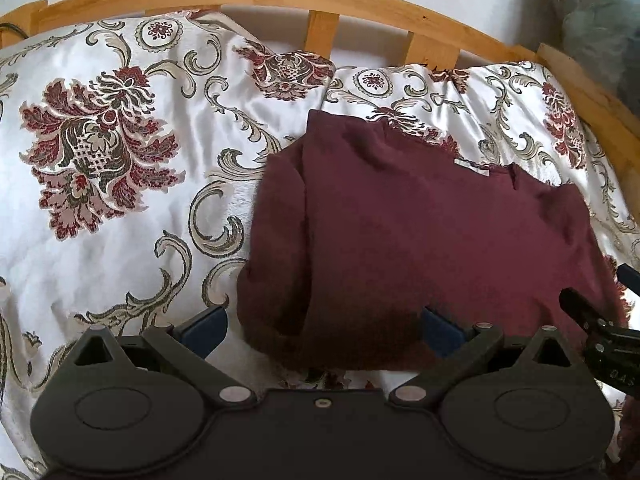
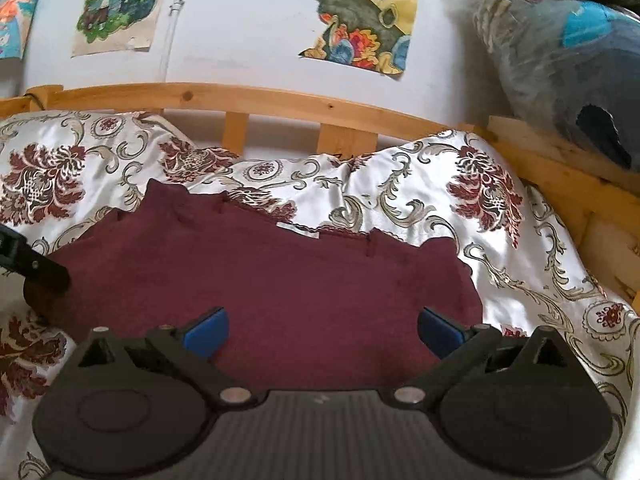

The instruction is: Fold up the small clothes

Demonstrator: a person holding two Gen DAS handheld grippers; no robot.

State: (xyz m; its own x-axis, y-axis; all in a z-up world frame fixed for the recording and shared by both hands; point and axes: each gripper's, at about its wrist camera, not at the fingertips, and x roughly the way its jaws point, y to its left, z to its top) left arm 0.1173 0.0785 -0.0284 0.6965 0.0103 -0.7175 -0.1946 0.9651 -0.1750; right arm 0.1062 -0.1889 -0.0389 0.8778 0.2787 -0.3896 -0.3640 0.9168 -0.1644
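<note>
A maroon knitted top (image 1: 420,232) lies flat on the patterned bedspread, its left sleeve folded over the body; its neckline with a white label points toward the headboard. My left gripper (image 1: 324,330) is open above the top's near left edge, blue pads wide apart and holding nothing. The right gripper's black frame (image 1: 600,328) shows at the right edge of the left wrist view. In the right wrist view the same maroon top (image 2: 280,288) fills the middle, and my right gripper (image 2: 322,330) is open over its near hem. The left gripper's frame (image 2: 36,268) sticks in from the left.
A white satin bedspread with dark red floral pattern (image 1: 100,160) covers the bed. A wooden slatted headboard (image 1: 320,28) runs along the far side, a wooden side rail (image 2: 560,172) at right. Posters (image 2: 360,12) hang on the wall; a bundled bag (image 2: 568,60) sits at upper right.
</note>
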